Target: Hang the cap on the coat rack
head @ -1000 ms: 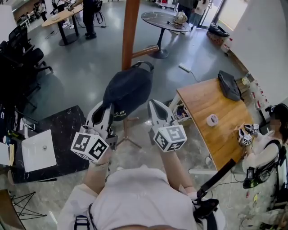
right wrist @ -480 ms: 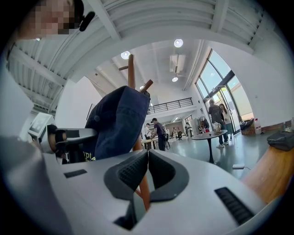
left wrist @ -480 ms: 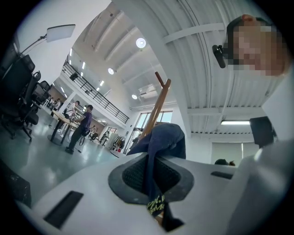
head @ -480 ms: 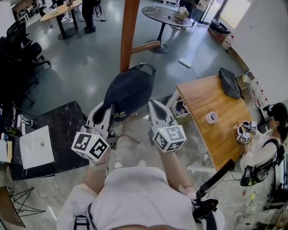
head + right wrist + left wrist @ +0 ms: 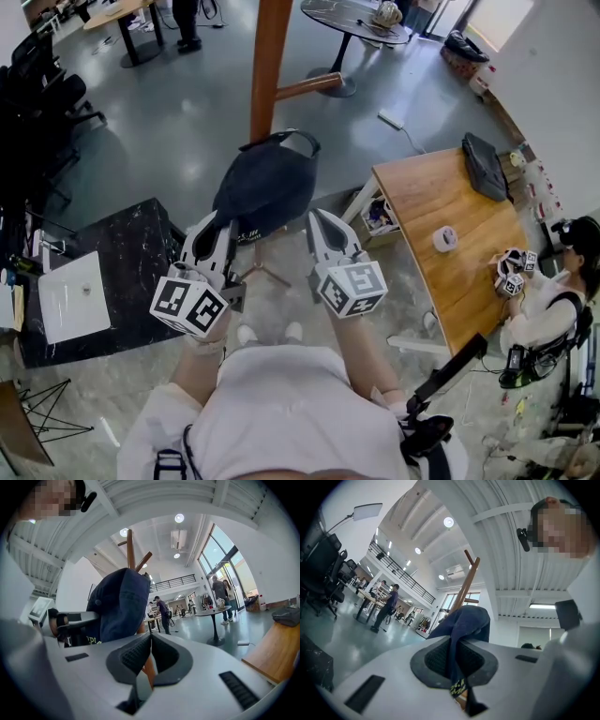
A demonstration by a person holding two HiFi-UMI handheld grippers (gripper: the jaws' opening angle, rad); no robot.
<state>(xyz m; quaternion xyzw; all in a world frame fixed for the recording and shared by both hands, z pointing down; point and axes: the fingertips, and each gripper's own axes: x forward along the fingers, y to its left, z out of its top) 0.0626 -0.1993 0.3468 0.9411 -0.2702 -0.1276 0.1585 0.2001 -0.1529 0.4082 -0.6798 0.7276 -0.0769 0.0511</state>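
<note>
Standing on a grey polished floor, a person holds two grippers out in front of the body, seen from above. The left gripper (image 5: 221, 228) is clenched on the lower edge of a dark navy cap (image 5: 265, 187), and the left gripper view shows the cloth pinched between the two dark pads of the left gripper (image 5: 454, 660), with yellow lettering on the fabric just below the grip. The cap (image 5: 464, 623) rises from the jaws, with its crown upward. From above, its adjusting strap forms a small loop at the far edge.

The right gripper (image 5: 324, 225) sits just beside the cap on its right side, apart from it. In its own view the right gripper (image 5: 150, 639) has its pads pressed together at the tips with nothing between them. The cap (image 5: 119, 604) hangs to the left of them.

The coat rack (image 5: 269, 66), a tall wooden pole with slanting pegs, stands directly beyond the cap. The top pegs rise above the cap in both gripper views. Whether the cap touches the pole cannot be told.

To the right is a wooden table (image 5: 469, 281) carrying a roll of tape (image 5: 444, 238) and a black bag (image 5: 486, 166), with a seated person (image 5: 562, 300) at its far side. To the left stands a dark table (image 5: 141, 272) with a white sheet (image 5: 75, 295) on it.
</note>
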